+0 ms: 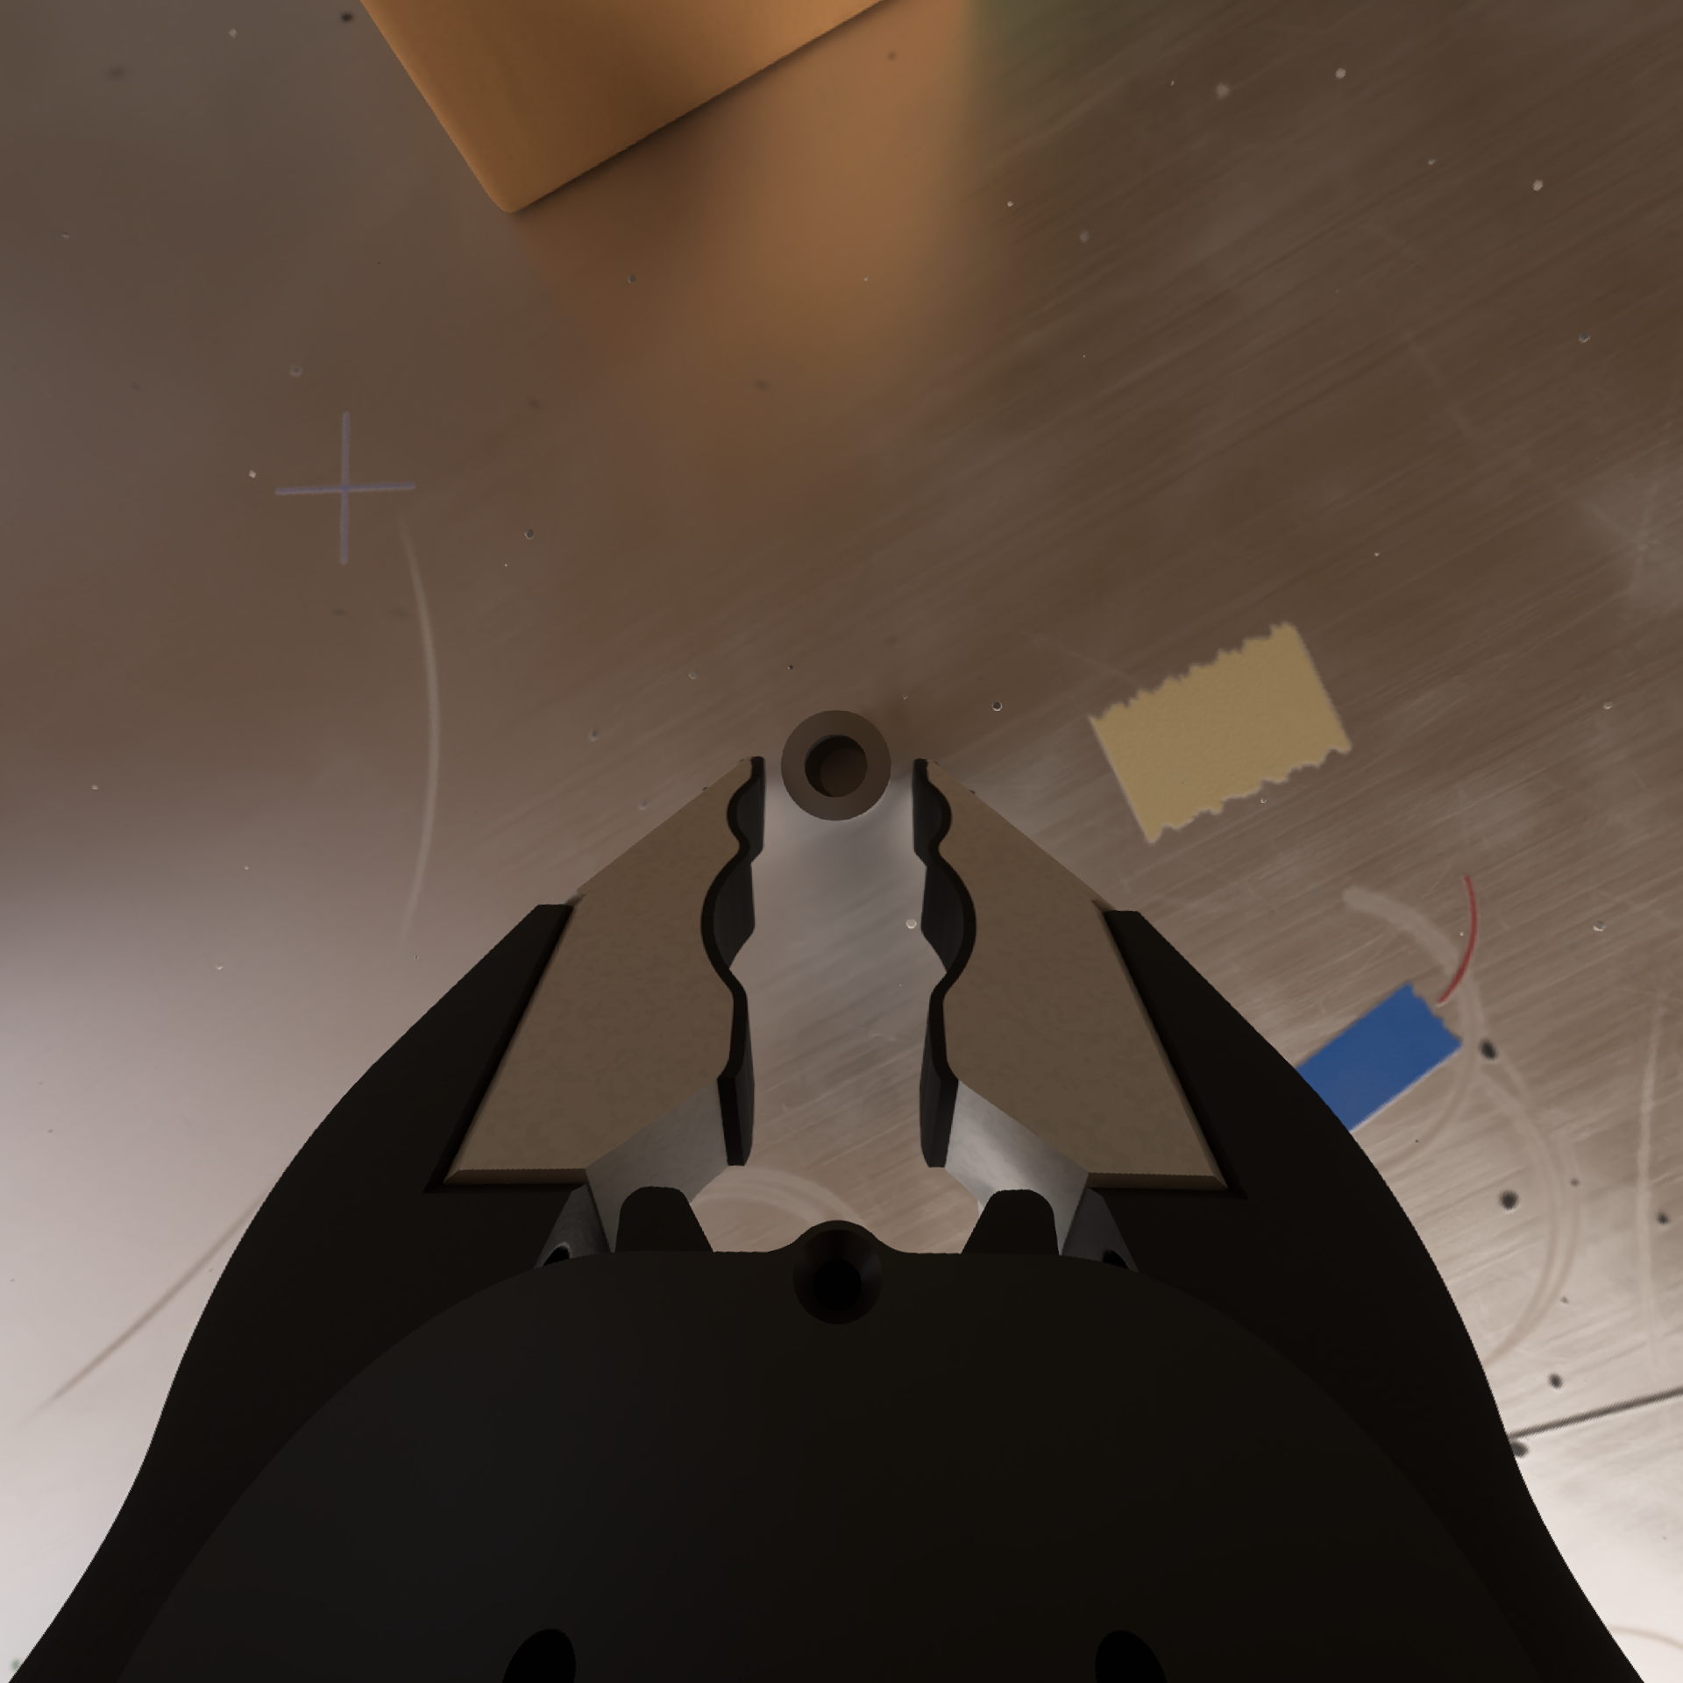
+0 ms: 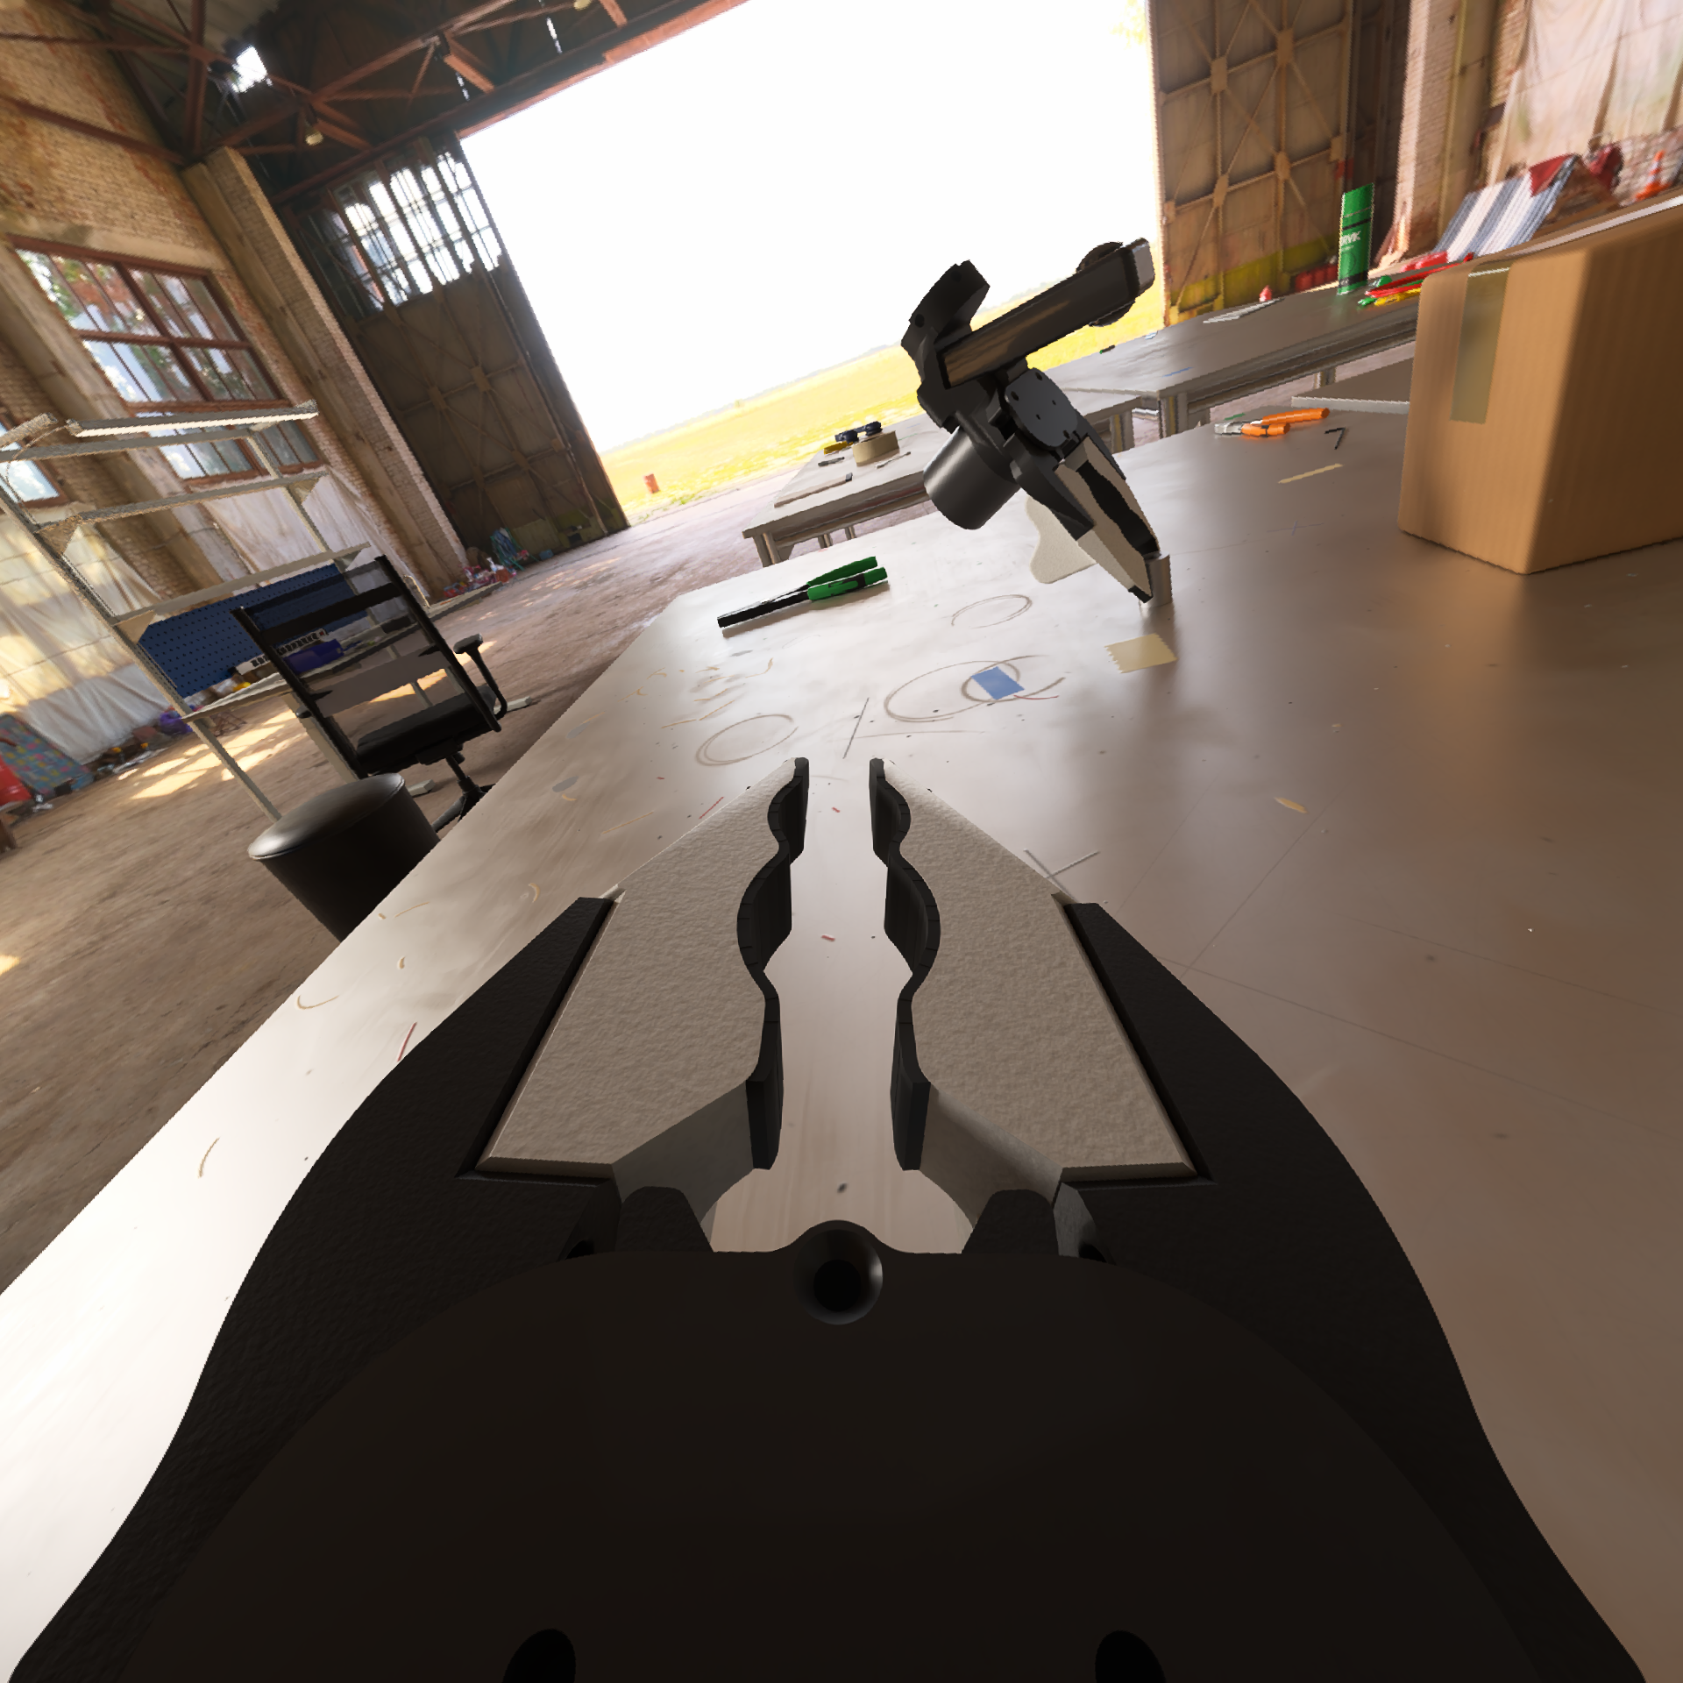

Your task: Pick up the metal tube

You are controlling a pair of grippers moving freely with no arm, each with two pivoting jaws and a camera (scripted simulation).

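Observation:
The metal tube (image 1: 836, 765) is a short grey cylinder standing upright on the table, seen end-on with its bore showing. My left gripper (image 1: 838, 772) points down at it, open, with a fingertip on each side of the tube and a small gap on both sides. In the right wrist view the left gripper (image 2: 1143, 583) hangs tilted over the table with its tips at the tube (image 2: 1159, 576). My right gripper (image 2: 838, 770) is open a little and empty, low over the near table, far from the tube.
A cardboard box (image 1: 619, 82) stands just beyond the tube, at the right in the right wrist view (image 2: 1548, 392). Beige tape (image 1: 1220, 729) and blue tape (image 1: 1380, 1056) lie flat on the table. A green-handled tool (image 2: 801, 592) lies near the table's left edge (image 2: 510, 801).

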